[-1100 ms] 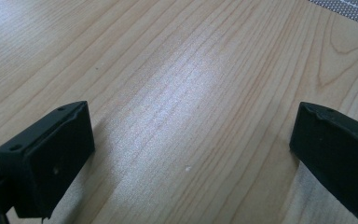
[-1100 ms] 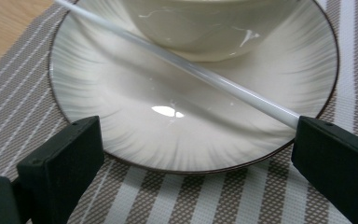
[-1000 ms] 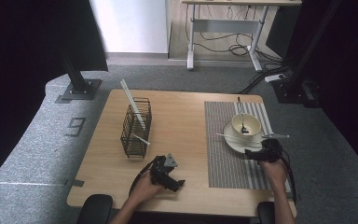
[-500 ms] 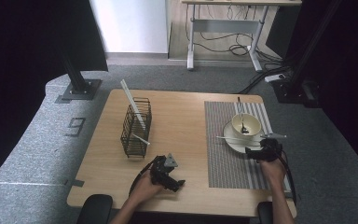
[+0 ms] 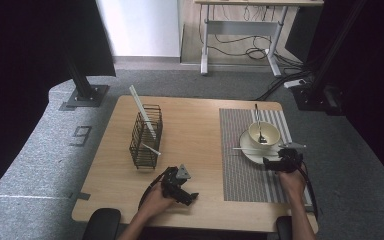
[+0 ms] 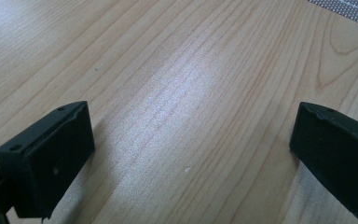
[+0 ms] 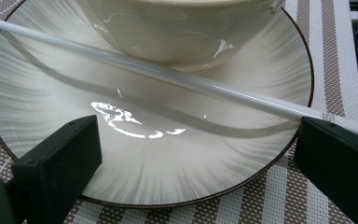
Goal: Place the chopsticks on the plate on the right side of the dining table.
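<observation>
Where plate sits, chopstick crosswise.

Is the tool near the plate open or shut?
Open. The right tool's black jaws stand wide apart over the plate, with the white chopstick lying beyond them, not gripped.
</observation>
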A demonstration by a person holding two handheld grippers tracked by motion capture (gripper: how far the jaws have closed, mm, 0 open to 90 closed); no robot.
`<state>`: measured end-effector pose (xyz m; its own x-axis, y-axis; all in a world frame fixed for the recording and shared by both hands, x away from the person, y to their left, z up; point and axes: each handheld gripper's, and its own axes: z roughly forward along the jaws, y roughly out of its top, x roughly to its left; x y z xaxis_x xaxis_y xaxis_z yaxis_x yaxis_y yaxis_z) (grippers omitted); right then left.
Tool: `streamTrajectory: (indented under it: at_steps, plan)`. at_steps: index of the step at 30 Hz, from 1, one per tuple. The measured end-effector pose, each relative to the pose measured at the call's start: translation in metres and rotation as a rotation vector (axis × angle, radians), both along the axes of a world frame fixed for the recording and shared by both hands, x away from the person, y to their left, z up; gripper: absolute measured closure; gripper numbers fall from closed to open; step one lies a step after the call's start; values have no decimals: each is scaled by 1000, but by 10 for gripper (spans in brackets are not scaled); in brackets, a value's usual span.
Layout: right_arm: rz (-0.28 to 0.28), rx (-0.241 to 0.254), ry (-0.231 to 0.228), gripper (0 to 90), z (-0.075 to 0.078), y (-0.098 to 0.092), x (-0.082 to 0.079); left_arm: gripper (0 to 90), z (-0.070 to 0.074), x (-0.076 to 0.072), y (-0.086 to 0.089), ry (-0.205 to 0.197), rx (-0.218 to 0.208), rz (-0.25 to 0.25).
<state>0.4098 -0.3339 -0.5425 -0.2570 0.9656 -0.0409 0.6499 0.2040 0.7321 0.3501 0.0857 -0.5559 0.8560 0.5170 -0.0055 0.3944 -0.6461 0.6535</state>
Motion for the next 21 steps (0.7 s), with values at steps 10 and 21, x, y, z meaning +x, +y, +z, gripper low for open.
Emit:
streamTrajectory:
  at_steps: [10, 21]
  plan:
    - [-2, -11, 0, 0, -2, -1, 2, 0, 0, 0, 0, 0, 0, 0]
    - [-3, -19, -22, 0, 5, -4, -7, 0, 0, 0, 0, 0, 0, -1]
